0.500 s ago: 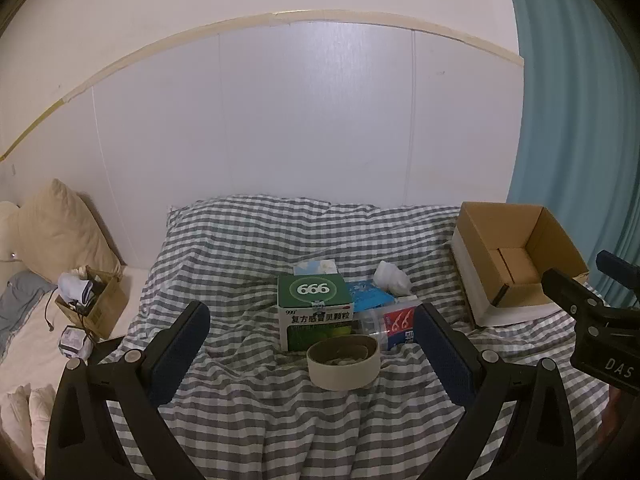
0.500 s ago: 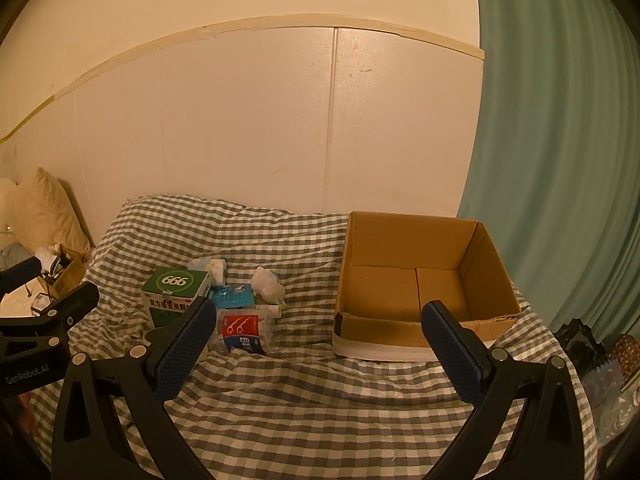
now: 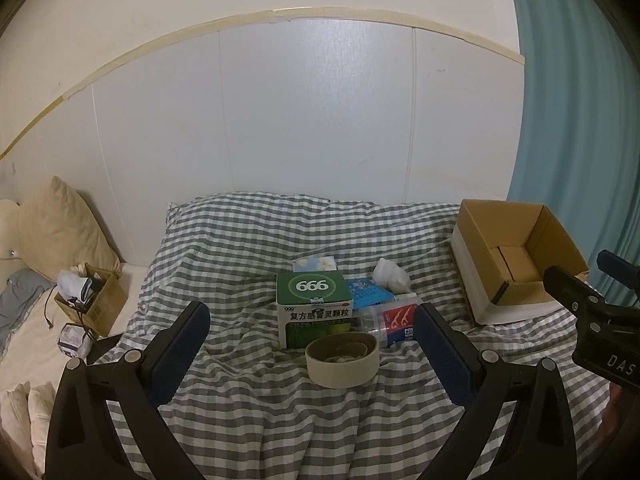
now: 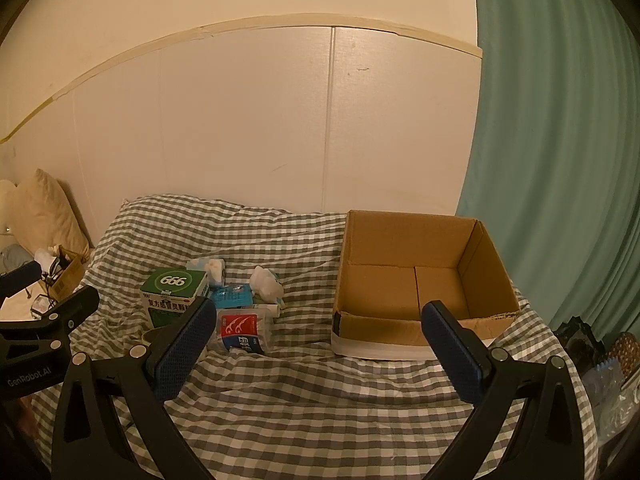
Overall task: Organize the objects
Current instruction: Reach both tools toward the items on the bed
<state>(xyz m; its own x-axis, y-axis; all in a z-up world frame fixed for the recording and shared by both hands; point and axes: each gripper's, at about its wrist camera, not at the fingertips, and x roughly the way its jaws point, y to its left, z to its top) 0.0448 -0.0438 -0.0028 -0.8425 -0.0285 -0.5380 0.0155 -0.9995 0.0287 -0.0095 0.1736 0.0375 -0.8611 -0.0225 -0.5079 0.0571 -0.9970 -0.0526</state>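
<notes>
While a grey checked bedspread [image 3: 248, 248] covered the bed, the open cardboard box [image 4: 420, 276] sat on its right side, well apart from the cluster of small things at the middle; its interior showed only bare flaps, though the near wall hid part of the floor. Largest in the cluster was the green medicine box [image 3: 314, 308], marked 666. Just in front of it stood the roll of tape [image 3: 342, 360], of which the right wrist view caught only a sliver behind a claw finger. Beside the green box lay the clear floss-pick tub [image 4: 244, 330] with a red and blue label, a blue packet [image 3: 366, 292] partly covered, a white crumpled bag [image 4: 264, 282] whose contents could not be made out, and a tissue pack [image 3: 314, 264] mostly hidden behind the green box. The left claw [image 3: 312, 360] hung wide and empty above the bedspread, the tape between its fingers in view. The right claw [image 4: 320, 356] was likewise spread wide, holding nothing.
</notes>
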